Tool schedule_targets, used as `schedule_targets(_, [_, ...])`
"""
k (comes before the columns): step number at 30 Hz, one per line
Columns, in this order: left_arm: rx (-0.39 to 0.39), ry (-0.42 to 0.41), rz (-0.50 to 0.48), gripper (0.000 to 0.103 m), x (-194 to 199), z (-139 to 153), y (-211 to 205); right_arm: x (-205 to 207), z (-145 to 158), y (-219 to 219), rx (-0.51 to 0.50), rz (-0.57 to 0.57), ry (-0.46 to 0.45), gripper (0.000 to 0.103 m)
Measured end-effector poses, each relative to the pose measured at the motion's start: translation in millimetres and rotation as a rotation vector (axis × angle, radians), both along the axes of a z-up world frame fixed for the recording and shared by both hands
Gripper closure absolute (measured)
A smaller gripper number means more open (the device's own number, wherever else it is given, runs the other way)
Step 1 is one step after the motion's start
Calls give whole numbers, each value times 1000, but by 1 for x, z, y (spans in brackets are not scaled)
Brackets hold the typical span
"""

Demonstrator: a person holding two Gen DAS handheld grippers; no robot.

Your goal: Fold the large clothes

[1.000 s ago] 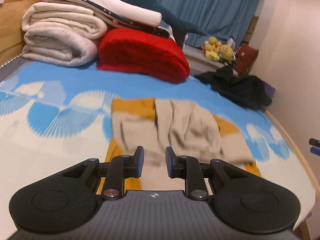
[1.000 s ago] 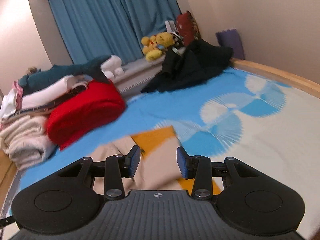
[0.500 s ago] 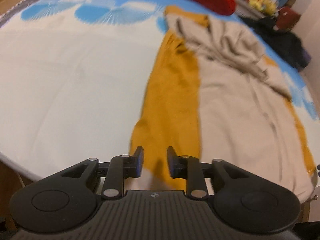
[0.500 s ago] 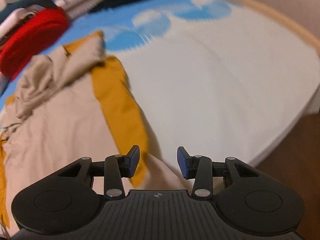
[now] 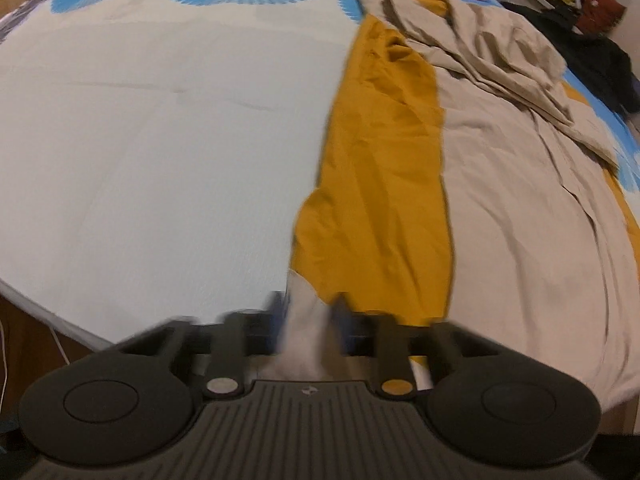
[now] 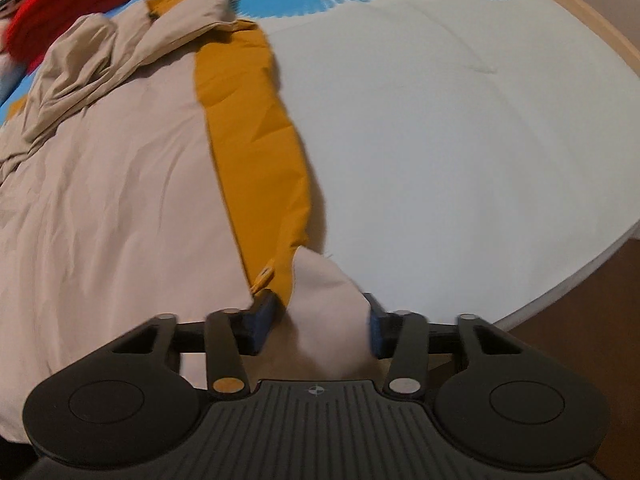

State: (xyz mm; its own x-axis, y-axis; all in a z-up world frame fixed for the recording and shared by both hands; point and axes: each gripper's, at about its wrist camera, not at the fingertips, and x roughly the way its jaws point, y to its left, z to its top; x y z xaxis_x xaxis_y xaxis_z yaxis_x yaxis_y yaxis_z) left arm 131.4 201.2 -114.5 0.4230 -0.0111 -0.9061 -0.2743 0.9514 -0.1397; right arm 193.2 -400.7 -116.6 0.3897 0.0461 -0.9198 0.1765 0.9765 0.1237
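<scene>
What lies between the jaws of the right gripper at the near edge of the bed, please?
A beige corner of the garment sits between the open right gripper's jaws, in the right wrist view.

The left hand-held gripper (image 5: pixel 308 312) points forward and low, its fingers blurred, jaws parted with a narrow gap. The right hand-held gripper (image 6: pixel 320 320) is level too, jaws spread wider, blue pads (image 6: pixel 262 322) facing inward.

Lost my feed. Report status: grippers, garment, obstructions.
Left gripper and right gripper open, each astride a near corner of the beige-and-mustard garment. Garment spread on bed, far end rumpled. Nothing obstructing.
</scene>
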Motion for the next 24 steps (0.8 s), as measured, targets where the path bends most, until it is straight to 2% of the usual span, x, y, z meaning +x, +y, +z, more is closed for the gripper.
schedule_targets(1, [-3,-11,-10,94,-1,2,-1,-2,4,2,1,7,-10,88])
schedule_targets(3, [-26,-46,-23,95,-3,10,-2,-4,14,4,35,13,-53,96])
schedule_targets(5, [-54,-77,-31,95,-5,15,0,-9,23,1,73,-4,-89,96])
schedule_targets(6, [-58,-67,-28,93,-5,14,1,-10,23,0,67,-16,-83,94])
schedule_targets(8, [-49,-17,-3,89,-4,6,2,-9,16,-2,30,-36,-41,79])
schedule_targets(9, [-50,6,2,82,-3,3,3,-9,12,-2,20,-39,-22,73])
schedule_targets(11, [-34,21,-11,81,-2,0,0,-9,7,0,-3,-24,4,68])
schedule_targets(14, [-21,22,-21,80,-1,0,-2,-11,6,5,-30,-6,5,68])
schedule_targets(15, [-24,21,-17,81,0,1,-1,-11,6,6,-33,-3,5,70])
schedule_targets(16, [-27,12,-14,93,0,1,0,-11,7,6,-31,1,0,87])
schedule_targets(17, [-37,-2,-17,96,-2,4,2,-12,10,7,-23,8,-12,95])
schedule_targets(18, [-47,-24,-20,97,-3,8,2,-11,13,8,-6,13,-32,97])
schedule_targets(20, [-53,-71,-29,97,-6,16,1,-14,23,7,17,0,-89,98])
schedule_targets(22, [-53,-71,-27,95,-6,17,1,-15,25,1,51,-41,-95,96])
schedule_targets(23, [-48,-52,-19,94,-5,14,1,-14,22,0,45,-52,-74,93])
schedule_targets(24, [-44,-26,-12,90,-5,10,2,-13,18,0,31,-53,-53,84])
